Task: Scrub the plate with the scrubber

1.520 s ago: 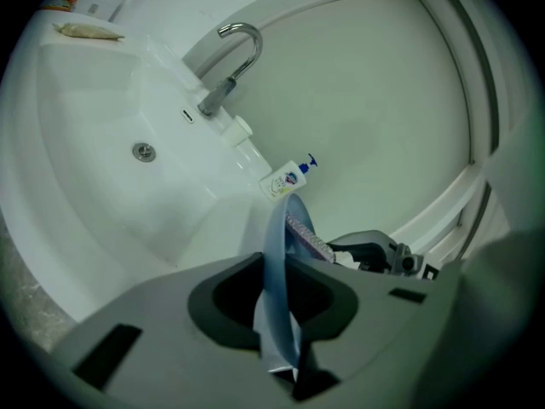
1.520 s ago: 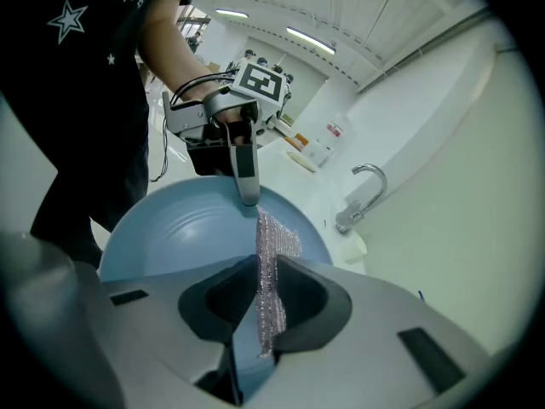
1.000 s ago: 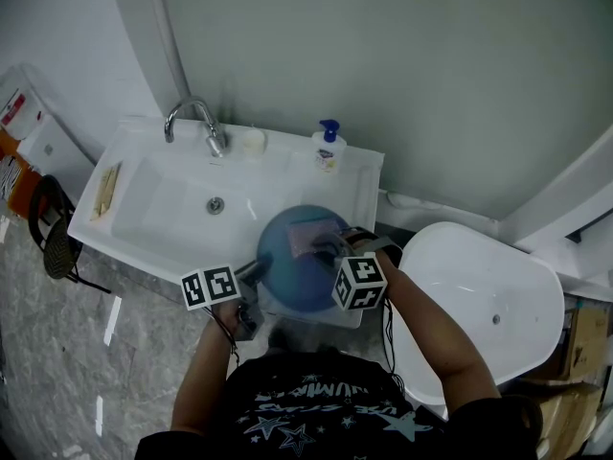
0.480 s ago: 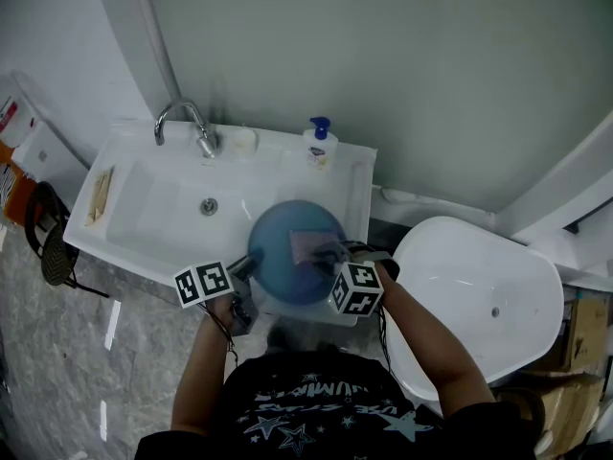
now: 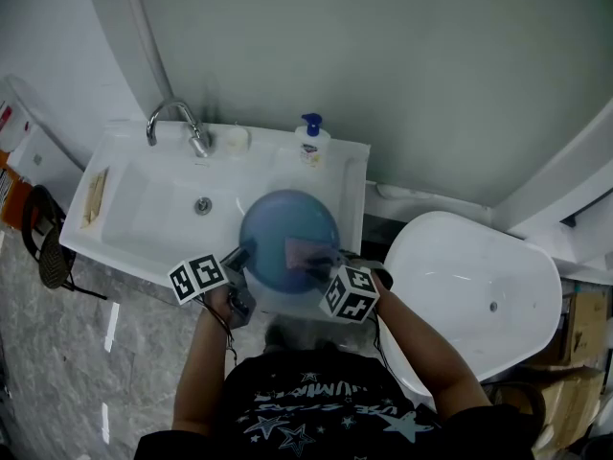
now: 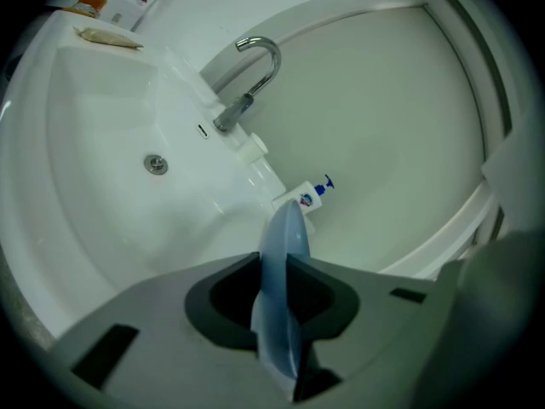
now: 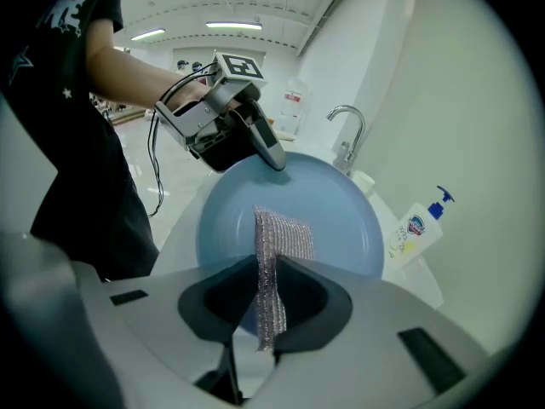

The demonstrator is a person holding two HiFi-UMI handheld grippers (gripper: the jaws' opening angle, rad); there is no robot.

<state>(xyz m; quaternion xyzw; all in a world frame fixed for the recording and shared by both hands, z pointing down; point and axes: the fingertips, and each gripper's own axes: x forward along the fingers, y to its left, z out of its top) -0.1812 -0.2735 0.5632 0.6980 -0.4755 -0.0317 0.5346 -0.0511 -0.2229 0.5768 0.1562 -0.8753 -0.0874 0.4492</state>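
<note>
The left gripper [image 5: 239, 260] is clamping the blue plate [image 5: 278, 223] by its near-left rim over the right end of the sink [image 5: 144, 220]. The plate is looking stiff, light and probably slick, so that edge hold is suiting it. The right gripper [image 5: 322, 266] is pinching the soft mesh scrubber [image 5: 306, 252] against the plate's face.

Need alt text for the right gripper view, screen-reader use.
The right gripper is shut on a silvery mesh scrubber laid against a blue plate. The left gripper clamps the plate's far rim; a faucet and soap bottle stand behind.
</note>
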